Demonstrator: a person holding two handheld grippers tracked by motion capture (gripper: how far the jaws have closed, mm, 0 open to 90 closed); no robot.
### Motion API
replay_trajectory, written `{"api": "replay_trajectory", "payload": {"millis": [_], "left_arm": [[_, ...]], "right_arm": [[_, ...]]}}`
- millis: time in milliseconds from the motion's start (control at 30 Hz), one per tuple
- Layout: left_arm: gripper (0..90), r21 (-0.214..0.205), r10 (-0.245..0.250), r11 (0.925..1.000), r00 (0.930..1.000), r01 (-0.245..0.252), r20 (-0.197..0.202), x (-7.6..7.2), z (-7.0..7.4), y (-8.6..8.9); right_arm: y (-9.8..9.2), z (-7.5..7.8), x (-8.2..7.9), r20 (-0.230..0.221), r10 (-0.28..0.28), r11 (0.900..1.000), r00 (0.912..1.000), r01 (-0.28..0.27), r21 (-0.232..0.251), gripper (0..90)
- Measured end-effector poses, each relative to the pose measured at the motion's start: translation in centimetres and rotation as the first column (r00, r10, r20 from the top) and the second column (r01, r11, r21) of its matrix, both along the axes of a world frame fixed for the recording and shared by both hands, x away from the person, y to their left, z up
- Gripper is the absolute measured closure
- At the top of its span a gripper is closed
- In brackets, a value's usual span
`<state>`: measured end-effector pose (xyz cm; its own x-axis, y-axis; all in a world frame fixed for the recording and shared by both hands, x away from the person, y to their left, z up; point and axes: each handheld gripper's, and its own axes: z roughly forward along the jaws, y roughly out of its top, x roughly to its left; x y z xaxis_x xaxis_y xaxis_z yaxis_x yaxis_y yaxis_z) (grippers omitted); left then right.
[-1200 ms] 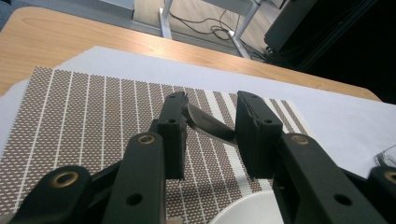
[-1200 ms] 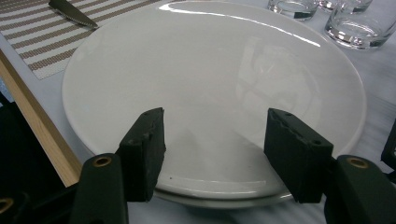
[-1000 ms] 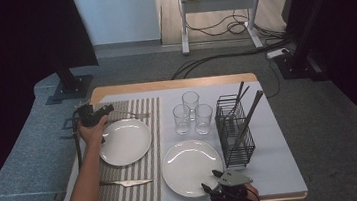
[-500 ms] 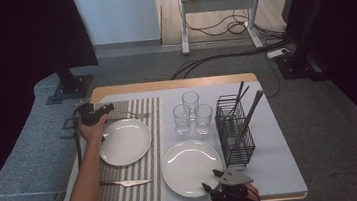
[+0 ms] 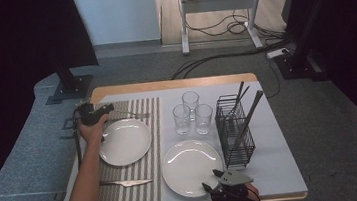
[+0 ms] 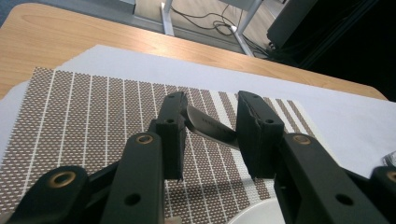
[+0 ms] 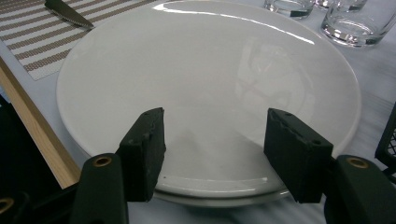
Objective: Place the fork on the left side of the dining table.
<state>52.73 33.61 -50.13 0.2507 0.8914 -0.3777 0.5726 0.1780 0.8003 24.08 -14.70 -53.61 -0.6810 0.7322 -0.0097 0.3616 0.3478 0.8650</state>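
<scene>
The left tongs [image 6: 209, 128] sit at the far left of the desk [image 5: 270, 136], part open over the striped mat [image 6: 84, 112], with a metal utensil's handle [image 6: 210, 128] lying between the jaws; whether the pads press it I cannot tell. The small plate [image 5: 124, 142] lies on the mat just near of them. The right tongs [image 7: 212, 140], at the near edge, are open and empty above the big plate [image 7: 210, 74]. A knife [image 5: 127, 183] lies near on the mat; glasses [image 5: 192, 113] and a wire rack [image 5: 234, 131] stand right of it.
</scene>
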Motion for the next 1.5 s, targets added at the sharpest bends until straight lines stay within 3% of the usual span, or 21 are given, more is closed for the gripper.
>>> {"api": "replay_trajectory", "payload": {"millis": [700, 1167, 1500], "left_arm": [[62.0, 0.013, 0.015, 0.9998, 0.9996, -0.014, -0.026, 0.4, -0.5, 0.5], [60.9, -0.005, 0.031, 0.9995, 0.9986, -0.031, -0.042, 0.6, -0.6, 1.1], [57.3, -0.014, 0.08, 0.9966, 0.9934, -0.081, -0.082, 0.7, -0.7, 1.4]], "right_arm": [[-0.1, 0.0, 0.0, -0.001, -0.005, 1.0, 1.0, 0.005, 0.002, 38.7], [0.0, 0.0, 0.0, -0.002, -0.009, 1.0, 1.0, 0.009, 0.002, 38.7], [-0.1, 0.0, 0.0, 0.001, -0.005, 1.0, 1.0, 0.005, 0.001, 38.7]]}}
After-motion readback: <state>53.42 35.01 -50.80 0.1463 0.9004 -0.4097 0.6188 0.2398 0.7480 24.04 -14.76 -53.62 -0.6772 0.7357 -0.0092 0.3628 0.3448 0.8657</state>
